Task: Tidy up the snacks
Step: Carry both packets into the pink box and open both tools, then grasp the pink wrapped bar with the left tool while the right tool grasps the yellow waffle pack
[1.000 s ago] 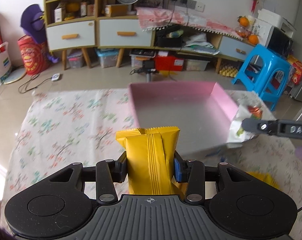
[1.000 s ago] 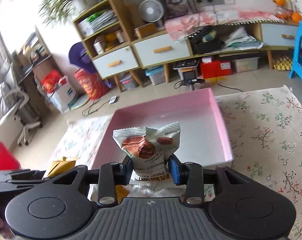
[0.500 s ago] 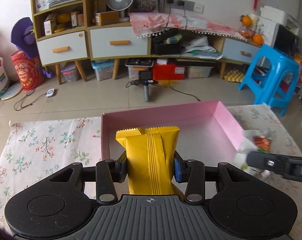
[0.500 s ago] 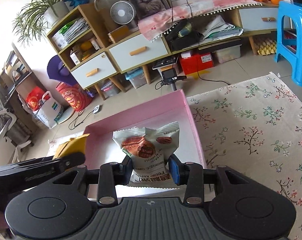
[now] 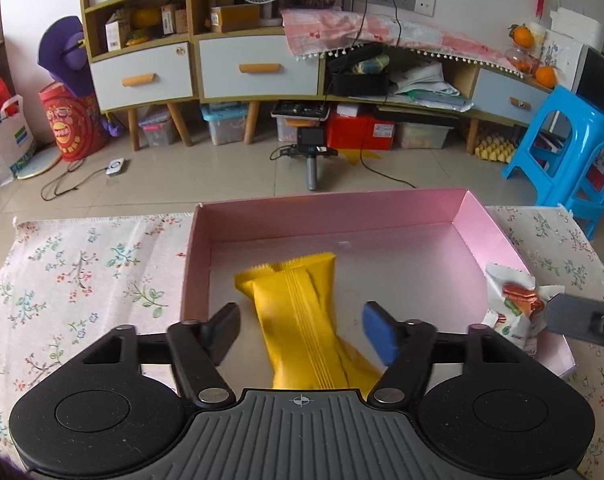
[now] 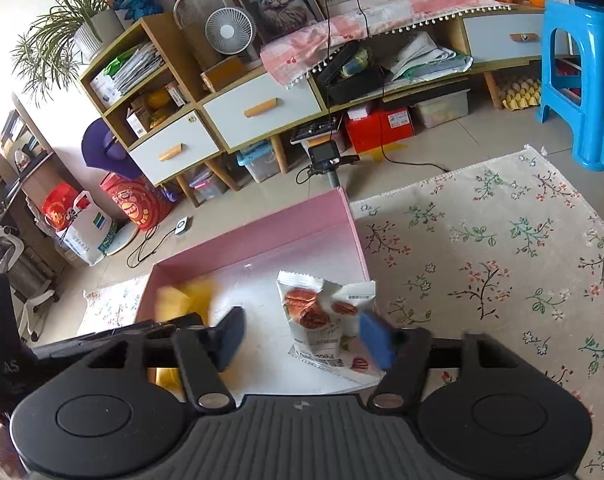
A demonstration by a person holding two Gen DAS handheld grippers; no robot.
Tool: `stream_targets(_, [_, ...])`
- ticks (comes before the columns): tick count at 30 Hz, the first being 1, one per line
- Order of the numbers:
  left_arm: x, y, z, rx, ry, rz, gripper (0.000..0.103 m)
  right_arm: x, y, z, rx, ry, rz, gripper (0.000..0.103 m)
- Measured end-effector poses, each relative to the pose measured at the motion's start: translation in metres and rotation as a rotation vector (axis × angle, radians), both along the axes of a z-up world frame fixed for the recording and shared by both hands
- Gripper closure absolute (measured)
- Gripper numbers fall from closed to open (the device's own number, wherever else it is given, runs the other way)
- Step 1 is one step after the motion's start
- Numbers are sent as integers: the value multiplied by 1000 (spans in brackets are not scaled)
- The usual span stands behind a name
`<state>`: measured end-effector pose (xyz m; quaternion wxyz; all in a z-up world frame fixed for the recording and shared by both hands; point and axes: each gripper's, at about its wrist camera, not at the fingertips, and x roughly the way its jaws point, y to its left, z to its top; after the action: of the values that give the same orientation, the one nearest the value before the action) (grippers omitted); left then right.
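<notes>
A yellow snack packet point(image 5: 302, 312) lies tilted inside the pink box point(image 5: 342, 212), between the fingers of my left gripper point(image 5: 302, 330), whose jaws are opening and no longer press on it. A white pecan snack bag point(image 6: 322, 320) sits in the box's right part point(image 6: 261, 236) between the fingers of my right gripper point(image 6: 302, 336), whose jaws are also opening; the blue pad is at its edge. The pecan bag point(image 5: 510, 308) and the right gripper's finger point(image 5: 582, 318) show at the right of the left wrist view. The yellow packet point(image 6: 185, 300) appears blurred in the right wrist view.
The pink box stands on a floral tablecloth point(image 6: 482, 260) over the table. Beyond the table's far edge is tiled floor with a small camera on a tripod point(image 5: 312, 148), a blue plastic stool point(image 5: 566, 152) at the right, and wooden cabinets point(image 5: 257, 68) along the wall.
Both grippers came down over the pink box and their jaws spread. The yellow packet and the pecan bag have dropped from the pads into the box.
</notes>
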<state>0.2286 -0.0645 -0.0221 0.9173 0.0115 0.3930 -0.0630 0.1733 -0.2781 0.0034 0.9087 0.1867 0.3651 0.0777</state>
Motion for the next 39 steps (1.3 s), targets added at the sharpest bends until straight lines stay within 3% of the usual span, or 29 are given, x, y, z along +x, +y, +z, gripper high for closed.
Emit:
stream_targets(9, [-16,4,13,37,-15,-32,16,-7,1,10,-20,-3,5,29])
stream_targets(14, [-32,10,21,31,-13,-53,14,-14,2,17,-27,-3,-11,20])
stream_targets(22, [-61,33,26,7,6,-57,9,-33,7,24,-39,12,7,15])
stream_targets(39, [-132,98,-1,-19,102,37,5,-85,40,32,-121,6,99,10])
